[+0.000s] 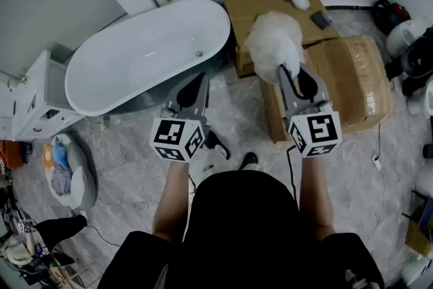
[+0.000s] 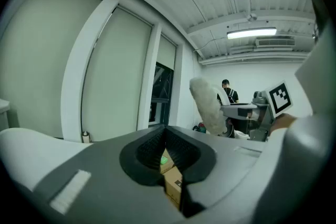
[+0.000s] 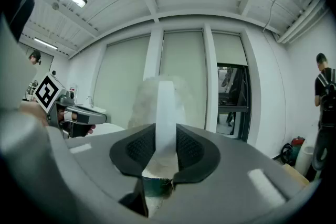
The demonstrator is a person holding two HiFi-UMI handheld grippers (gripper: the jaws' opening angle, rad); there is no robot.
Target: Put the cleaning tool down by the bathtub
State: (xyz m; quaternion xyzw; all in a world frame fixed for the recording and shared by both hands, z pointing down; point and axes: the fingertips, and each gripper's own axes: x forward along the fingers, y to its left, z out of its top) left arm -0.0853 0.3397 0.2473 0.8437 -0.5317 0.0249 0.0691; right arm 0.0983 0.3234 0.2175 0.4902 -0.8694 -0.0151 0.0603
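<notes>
A white oval bathtub (image 1: 145,54) stands at the back left in the head view. My right gripper (image 1: 289,78) is shut on the flat white handle (image 3: 165,113) of the cleaning tool. The tool's fluffy white head (image 1: 274,40) stands up above the cardboard boxes, to the right of the tub. In the left gripper view the same tool (image 2: 207,105) shows at the right, in mid air. My left gripper (image 1: 193,88) hovers over the floor in front of the tub's right end. Its fingertips meet, and nothing is between them.
Cardboard boxes (image 1: 352,78) lie right of the tub, one (image 1: 270,7) against the wall. A white cabinet (image 1: 34,105) stands at the left and a heap of cloths (image 1: 64,166) lies on the floor. A cable (image 1: 376,159) runs at the right. A person (image 3: 324,92) stands far off.
</notes>
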